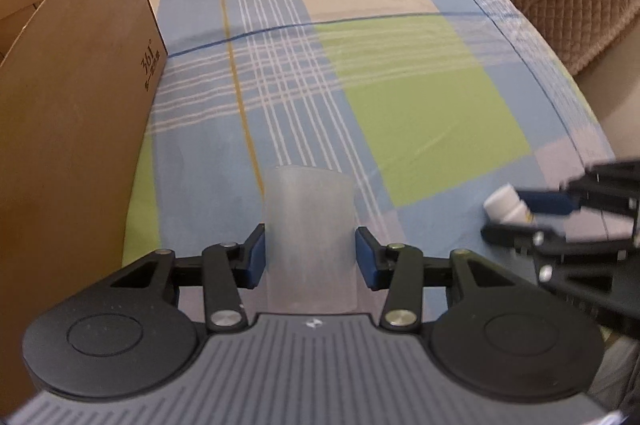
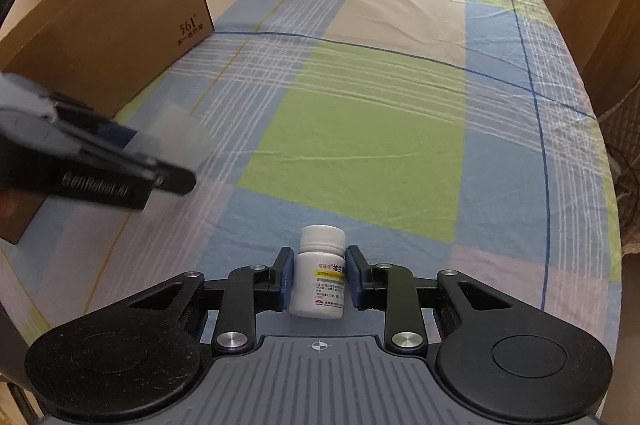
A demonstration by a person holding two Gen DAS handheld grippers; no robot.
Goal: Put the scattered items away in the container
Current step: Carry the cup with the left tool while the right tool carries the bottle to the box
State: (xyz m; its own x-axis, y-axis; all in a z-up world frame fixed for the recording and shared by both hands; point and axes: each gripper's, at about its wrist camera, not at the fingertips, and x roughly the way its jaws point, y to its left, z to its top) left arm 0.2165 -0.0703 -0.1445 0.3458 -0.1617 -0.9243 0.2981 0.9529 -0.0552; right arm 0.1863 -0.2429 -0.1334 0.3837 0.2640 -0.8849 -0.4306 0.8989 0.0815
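Left gripper (image 1: 310, 251) is clamped on a translucent frosted cup (image 1: 309, 225), held above the plaid tablecloth (image 1: 400, 85) just beside the cardboard box (image 1: 76, 97). Right gripper (image 2: 318, 275) is pinched on a white pill bottle (image 2: 320, 277), pads pressed to its sides, well apart from the box.

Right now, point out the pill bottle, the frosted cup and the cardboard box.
pill bottle (image 2: 318, 285): right wrist view, on its label.
frosted cup (image 1: 310, 225): left wrist view, on its side wall.
cardboard box (image 1: 80, 97): left wrist view, on its near wall.
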